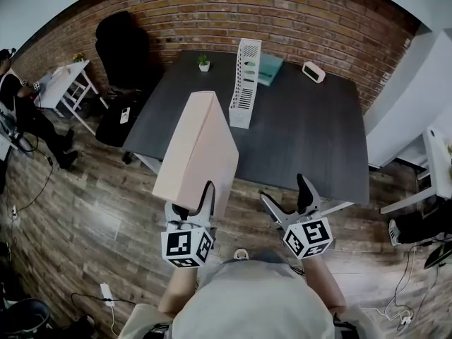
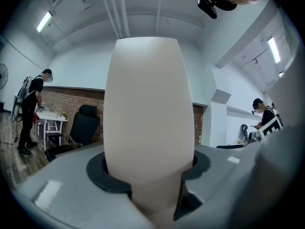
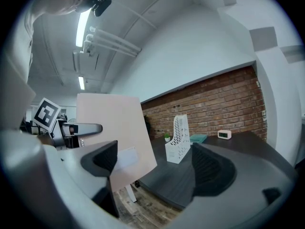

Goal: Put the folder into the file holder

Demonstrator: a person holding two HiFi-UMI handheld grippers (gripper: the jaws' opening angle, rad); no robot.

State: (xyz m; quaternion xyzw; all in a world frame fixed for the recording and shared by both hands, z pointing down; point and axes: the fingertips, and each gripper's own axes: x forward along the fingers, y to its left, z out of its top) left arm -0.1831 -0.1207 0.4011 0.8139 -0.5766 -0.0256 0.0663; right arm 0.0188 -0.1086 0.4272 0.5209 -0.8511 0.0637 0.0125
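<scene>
Gripping left tongs [image 1: 194,205]: we had them clamped on the pale pink folder's [image 1: 201,147] lower end, and it stood upright by the desk's [image 1: 304,140] near edge.
Right tongs [image 1: 282,189]: we kept the jaws apart, with nothing between them.
File holder [image 1: 245,83]: white, upright on the desk, beyond the folder.
Far edge: we saw a small plant [image 1: 203,63] and a clock [image 1: 313,71].

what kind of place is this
Most likely an office or studio workspace: a dark desk with a white file holder on it and a black office chair beside it, set against a brick wall.
</scene>
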